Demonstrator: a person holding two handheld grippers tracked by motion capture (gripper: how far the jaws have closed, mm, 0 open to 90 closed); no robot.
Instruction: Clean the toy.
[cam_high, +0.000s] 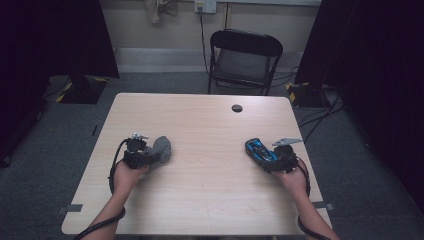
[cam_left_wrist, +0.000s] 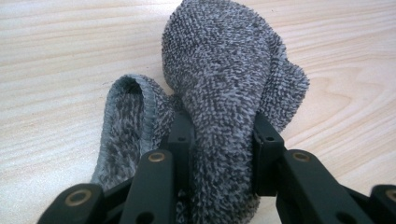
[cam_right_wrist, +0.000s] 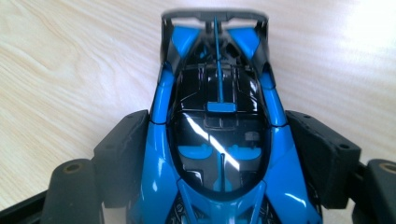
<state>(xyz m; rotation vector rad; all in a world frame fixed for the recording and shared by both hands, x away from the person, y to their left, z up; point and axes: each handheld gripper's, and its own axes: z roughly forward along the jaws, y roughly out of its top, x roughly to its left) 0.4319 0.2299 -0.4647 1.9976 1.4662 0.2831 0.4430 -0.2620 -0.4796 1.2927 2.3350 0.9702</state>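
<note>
A grey knitted sock (cam_left_wrist: 224, 79) lies bunched on the wooden table (cam_high: 205, 125), at the left in the high view (cam_high: 161, 149). My left gripper (cam_left_wrist: 223, 135) is shut on the sock, both black jaws pressing into its middle fold. At the right, a blue and black toy race car (cam_right_wrist: 217, 140) sits low over the table, seen in the high view as well (cam_high: 260, 150). My right gripper (cam_right_wrist: 219, 154) is shut on the toy car, its pads against the car's two blue sides. A hand holds each gripper from the near edge.
A black folding chair (cam_high: 243, 57) stands beyond the table's far edge. A round cable hole (cam_high: 237, 108) sits near the far right of the tabletop. Dark curtains and cables flank the table on both sides.
</note>
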